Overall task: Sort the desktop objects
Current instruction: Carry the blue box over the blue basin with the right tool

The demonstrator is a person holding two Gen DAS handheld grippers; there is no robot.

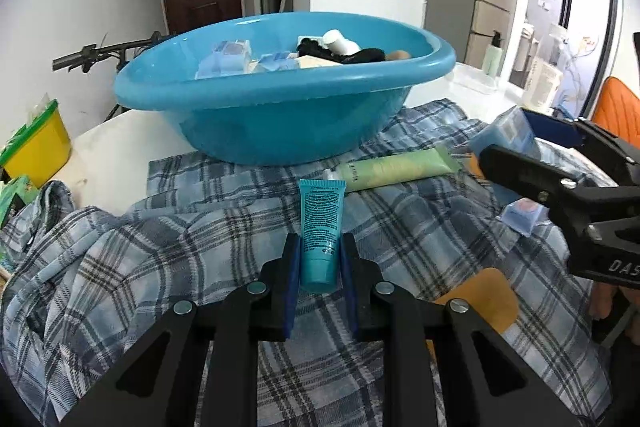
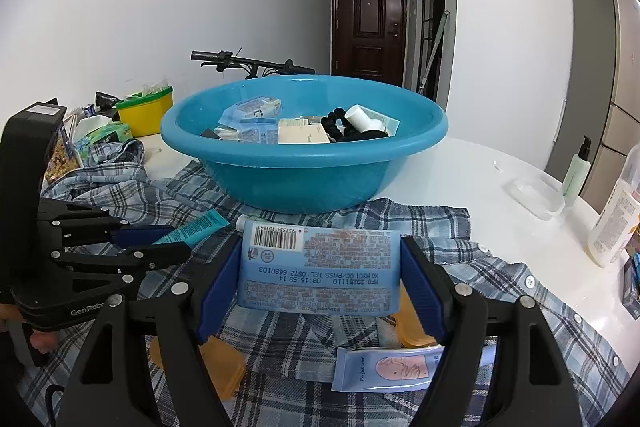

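My left gripper (image 1: 320, 247) is shut on a small teal tube (image 1: 321, 227), cap end toward me, above the plaid shirt (image 1: 160, 247). My right gripper (image 2: 320, 259) is shut on a light-blue wipes packet (image 2: 320, 267), barcode side up, held over the shirt. The blue basin (image 1: 280, 115) stands just beyond both, holding several packets, a white bottle and a black item; it also shows in the right wrist view (image 2: 304, 171). A pale green tube (image 1: 396, 169) lies on the shirt before the basin. The right gripper with its packet shows at the right of the left wrist view (image 1: 516, 143).
A small blue sachet (image 2: 384, 367) and orange lids (image 2: 412, 323) lie on the shirt near me. A yellow bin (image 2: 146, 113) and snack packs stand at the left. A clear box (image 2: 536, 201), a pump bottle (image 2: 578, 167) and a white bottle (image 2: 616, 215) stand on the white table at the right.
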